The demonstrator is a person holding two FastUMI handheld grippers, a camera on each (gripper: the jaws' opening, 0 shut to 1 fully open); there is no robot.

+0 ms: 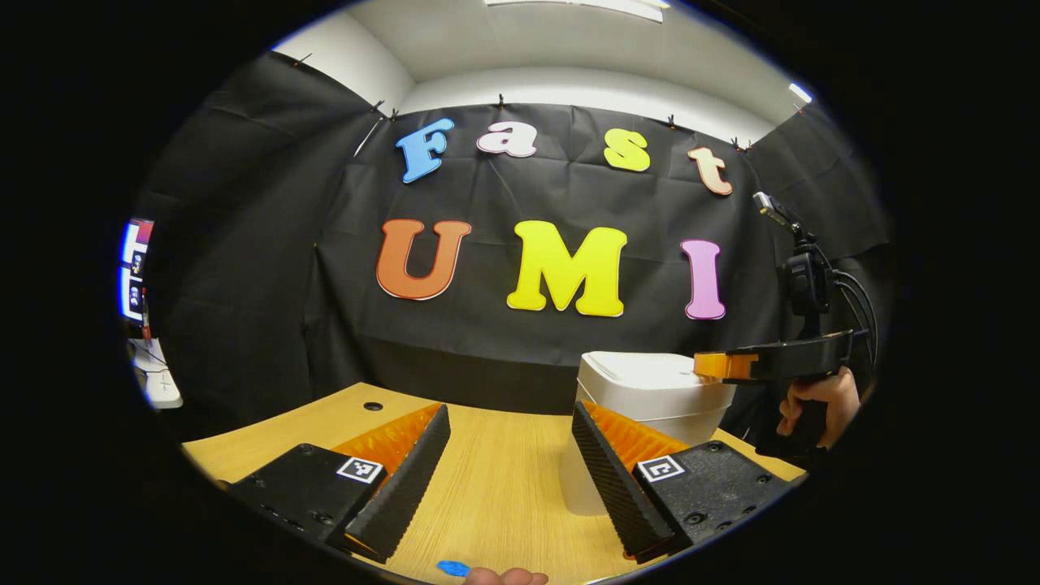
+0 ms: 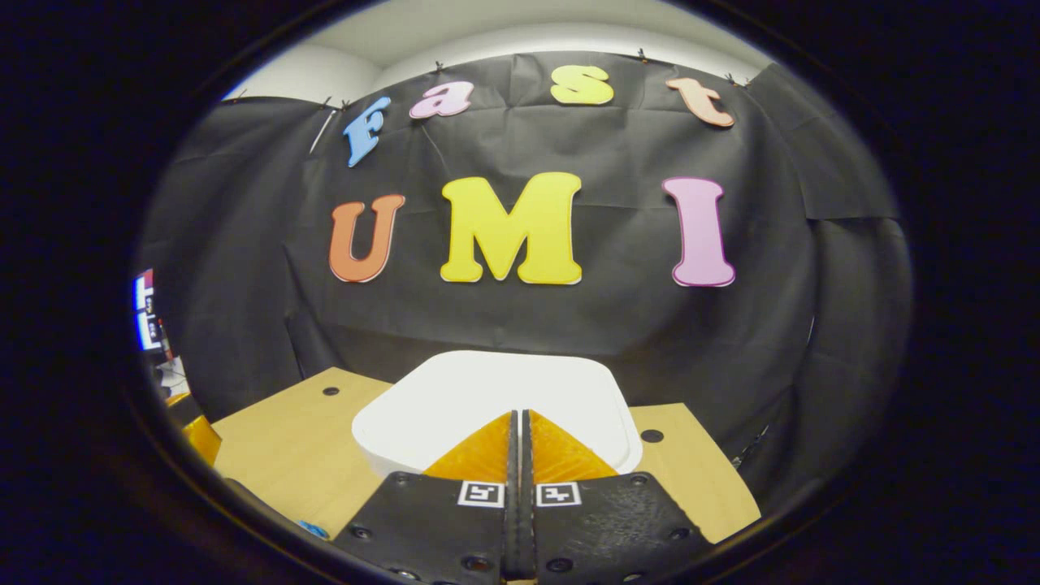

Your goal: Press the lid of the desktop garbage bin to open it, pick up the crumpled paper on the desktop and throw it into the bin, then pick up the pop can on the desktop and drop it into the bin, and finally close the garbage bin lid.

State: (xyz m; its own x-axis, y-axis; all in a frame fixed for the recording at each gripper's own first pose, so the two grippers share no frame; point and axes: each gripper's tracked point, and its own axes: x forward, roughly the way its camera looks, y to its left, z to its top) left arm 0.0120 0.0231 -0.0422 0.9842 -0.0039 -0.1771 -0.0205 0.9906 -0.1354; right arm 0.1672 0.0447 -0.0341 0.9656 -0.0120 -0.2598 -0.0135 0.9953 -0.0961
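The white garbage bin (image 1: 650, 394) stands on the wooden table (image 1: 487, 487), its lid (image 2: 487, 398) down. My right gripper (image 2: 520, 416) is shut with nothing between its fingers, and its tips are over the near middle of the lid, at or just above the surface. In the left gripper view that right gripper (image 1: 708, 366) reaches in level from the right over the lid's right edge, held by a hand (image 1: 821, 398). My left gripper (image 1: 510, 418) is open and holds nothing, low over the table just left of the bin.
The table has round cable holes (image 1: 373, 405) (image 2: 652, 435) near its far corners. A small blue item (image 1: 453, 568) lies at the near table edge beside a fingertip (image 1: 504, 577). A lit screen (image 1: 134, 268) stands far left. Black cloth walls close the back.
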